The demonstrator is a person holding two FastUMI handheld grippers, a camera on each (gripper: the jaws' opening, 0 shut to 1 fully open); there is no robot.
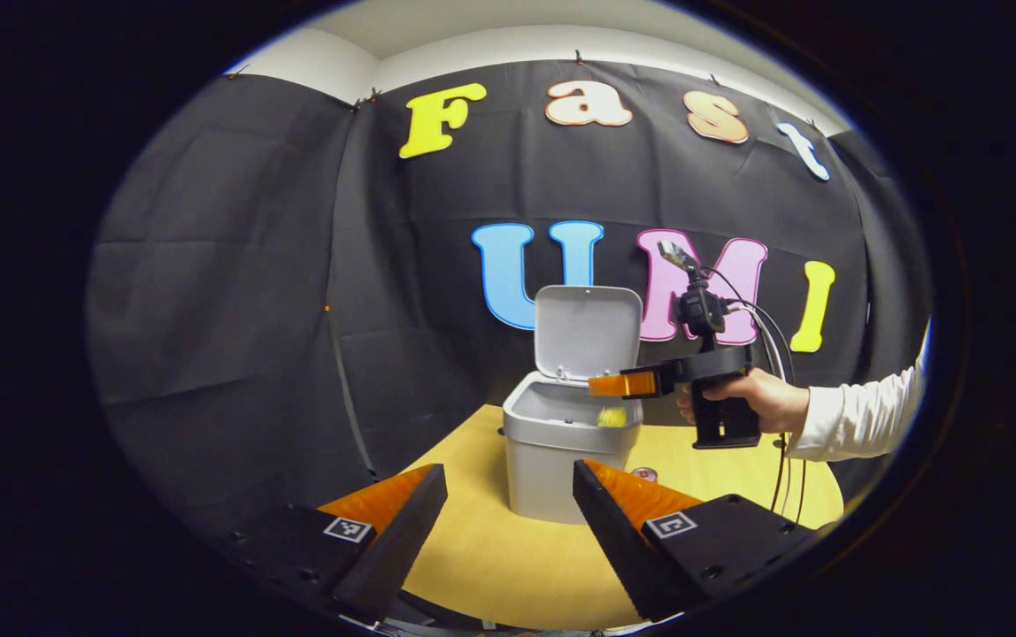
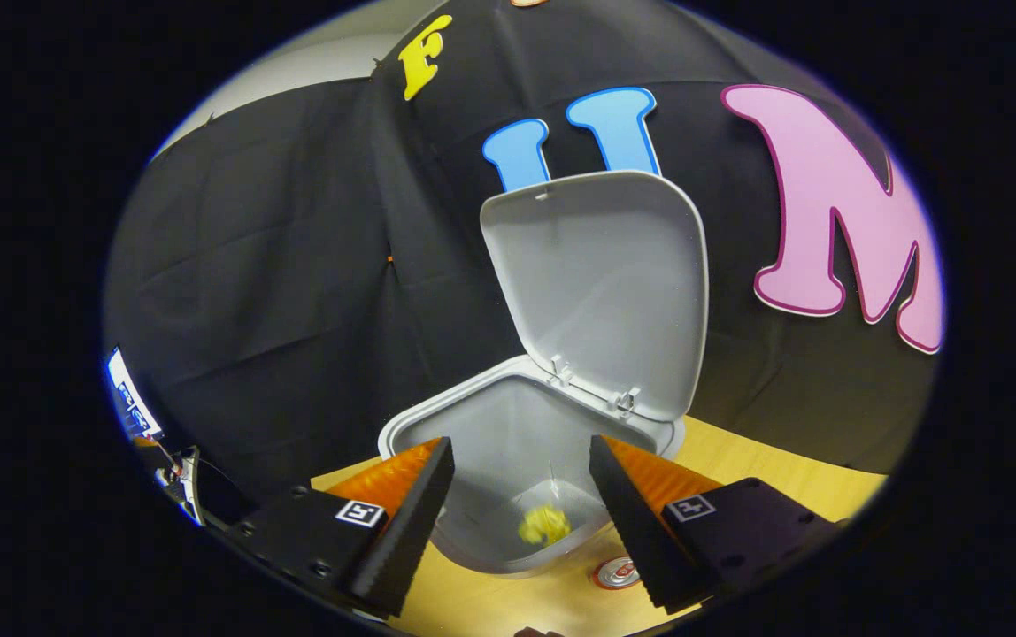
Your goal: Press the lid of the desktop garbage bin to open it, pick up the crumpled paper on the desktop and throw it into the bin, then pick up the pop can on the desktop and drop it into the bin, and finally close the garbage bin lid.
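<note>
- The garbage bin (image 1: 561, 442) stands near the middle of the round table (image 1: 508, 566), toward its back edge; its lid (image 1: 586, 332) is swung upright on the rear hinge.
- The crumpled paper (image 2: 545, 524) lies inside the bin, at the bottom as the right gripper view shows it. The paper step is judged complete.
- The right gripper (image 2: 521, 522) hangs above the bin mouth with its fingers spread and nothing between them. The left gripper view shows the same tool held by a hand (image 1: 751, 402) in a white sleeve.
- The left gripper (image 1: 508, 531) hovers low over the front part of the table, short of the bin, fingers spread and empty.
- The pop can (image 2: 619, 572) stands upright on the table just beside the bin's base, on its right side.
- Step in hand, as judged: fetching the can. Lift the right gripper clear of the rim, lower it beside the bin, and bracket the can's body before closing.
- Approach from the side away from the bin wall; a nudged can may tip or roll.
- Keep clear of the raised lid, which could drop shut.
- Count: one bin, one lid, one paper ball, one can, two grippers.
</note>
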